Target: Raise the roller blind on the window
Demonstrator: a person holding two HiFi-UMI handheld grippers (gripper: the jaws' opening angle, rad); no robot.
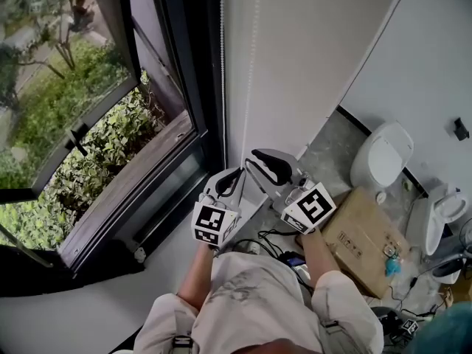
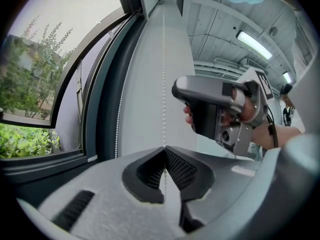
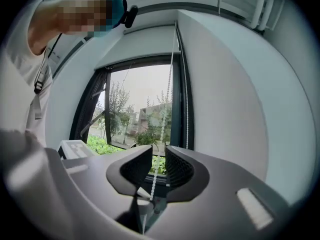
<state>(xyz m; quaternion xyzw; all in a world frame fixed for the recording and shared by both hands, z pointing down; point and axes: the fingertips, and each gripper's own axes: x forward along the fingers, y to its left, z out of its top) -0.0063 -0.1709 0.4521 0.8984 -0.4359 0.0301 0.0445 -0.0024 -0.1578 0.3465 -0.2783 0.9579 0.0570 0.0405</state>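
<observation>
The thin white bead chain (image 2: 163,74) hangs down the white wall (image 2: 145,84), just beside the dark-framed window (image 2: 30,99). The left tool (image 2: 164,151) is clenched on it, tips together. The right tool (image 3: 159,152) is released, jaws apart, with the chain running between them.

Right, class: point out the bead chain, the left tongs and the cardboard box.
bead chain (image 2: 163,74), left gripper view, strand above the tongs.
left tongs (image 2: 164,150), left gripper view, where the tips meet.
cardboard box (image 1: 359,236), head view, its top face.
</observation>
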